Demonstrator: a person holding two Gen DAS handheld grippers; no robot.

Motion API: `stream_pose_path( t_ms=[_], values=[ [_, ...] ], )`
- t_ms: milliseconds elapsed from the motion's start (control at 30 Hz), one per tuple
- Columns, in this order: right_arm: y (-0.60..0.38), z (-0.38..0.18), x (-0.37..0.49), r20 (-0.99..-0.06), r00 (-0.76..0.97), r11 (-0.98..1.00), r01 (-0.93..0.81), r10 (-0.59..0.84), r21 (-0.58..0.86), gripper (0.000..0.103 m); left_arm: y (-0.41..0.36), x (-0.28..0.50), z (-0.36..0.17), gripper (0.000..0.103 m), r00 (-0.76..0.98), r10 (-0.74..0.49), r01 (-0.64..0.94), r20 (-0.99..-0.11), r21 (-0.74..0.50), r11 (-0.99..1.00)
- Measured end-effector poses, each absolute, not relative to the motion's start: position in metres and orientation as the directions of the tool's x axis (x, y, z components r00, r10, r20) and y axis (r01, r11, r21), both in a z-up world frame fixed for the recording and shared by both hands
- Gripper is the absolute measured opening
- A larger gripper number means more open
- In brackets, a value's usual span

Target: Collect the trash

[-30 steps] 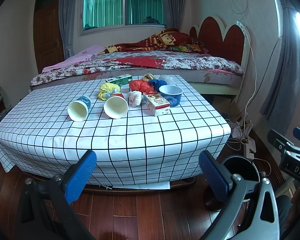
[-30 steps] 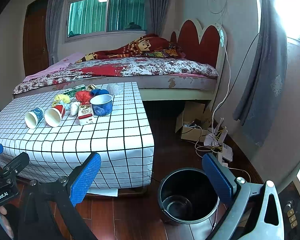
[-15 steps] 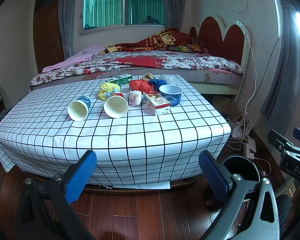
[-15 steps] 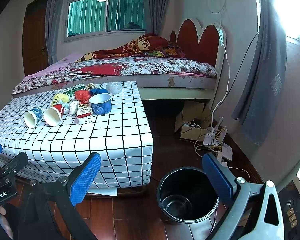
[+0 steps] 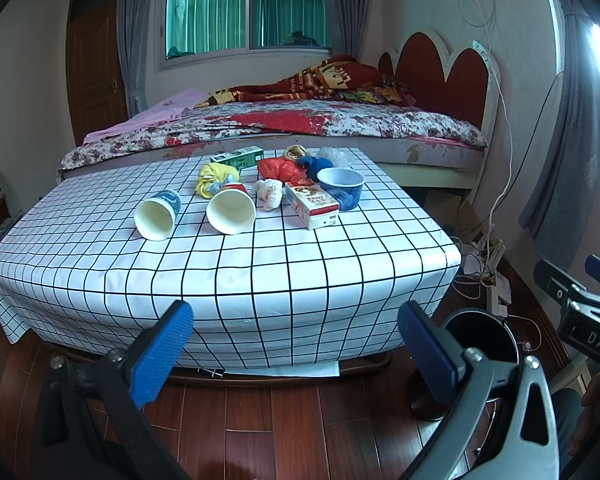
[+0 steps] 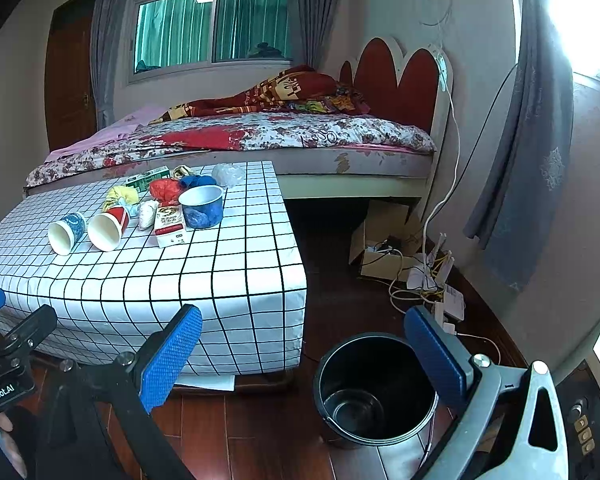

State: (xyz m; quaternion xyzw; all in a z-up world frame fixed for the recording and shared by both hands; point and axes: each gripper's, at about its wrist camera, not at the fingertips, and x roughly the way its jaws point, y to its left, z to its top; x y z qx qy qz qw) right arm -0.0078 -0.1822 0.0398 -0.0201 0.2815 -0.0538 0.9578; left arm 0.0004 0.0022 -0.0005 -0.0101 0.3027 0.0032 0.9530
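Trash lies on a low table with a white checked cloth (image 5: pixel 260 264): two tipped paper cups (image 5: pixel 156 216) (image 5: pixel 232 212), a small carton (image 5: pixel 312 204), a blue bowl (image 5: pixel 340 184), a green box (image 5: pixel 238 158), and crumpled yellow, red, blue and white wads. A black bin (image 6: pixel 374 388) stands empty on the floor right of the table. My left gripper (image 5: pixel 296 352) hangs open in front of the table's near edge, holding nothing. My right gripper (image 6: pixel 304 356) is open above the floor beside the bin, also holding nothing.
A bed (image 5: pixel 300 124) with a red headboard stands behind the table. Cables, a power strip and a cardboard box (image 6: pixel 384 236) clutter the floor at right, near a grey curtain (image 6: pixel 528 160). A brown door (image 5: pixel 94 68) is at far left. The floor is dark wood.
The right wrist view has shifted slightly; the table and bin sit a little differently in it. The left gripper has not visibly moved. Both stay open.
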Motion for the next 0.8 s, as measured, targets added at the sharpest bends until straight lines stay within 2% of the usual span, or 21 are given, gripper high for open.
stream_pose_path(
  t_ms=[367,467,800],
  values=[
    [-0.177,0.037,-0.007,-0.543,0.834,0.995,0.076,-0.100,-0.067,0.102,0.002,0.002,-0.001,0.102,0.814,-0.013,-0.007,-0.580,-0.033,0.999],
    [-0.174,0.036,-0.002,-0.550,0.833,0.998,0.040,-0.063,-0.053,0.102,0.007,0.006,-0.001,0.102,0.819,-0.005,-0.014,-0.574,-0.029,0.999],
    [-0.136,0.023,0.054,-0.570,0.815,0.987,-0.154,0.101,-0.045,0.102,0.059,0.044,-0.024,0.102,0.768,0.049,-0.092,-0.638,-0.035,0.995]
  ],
)
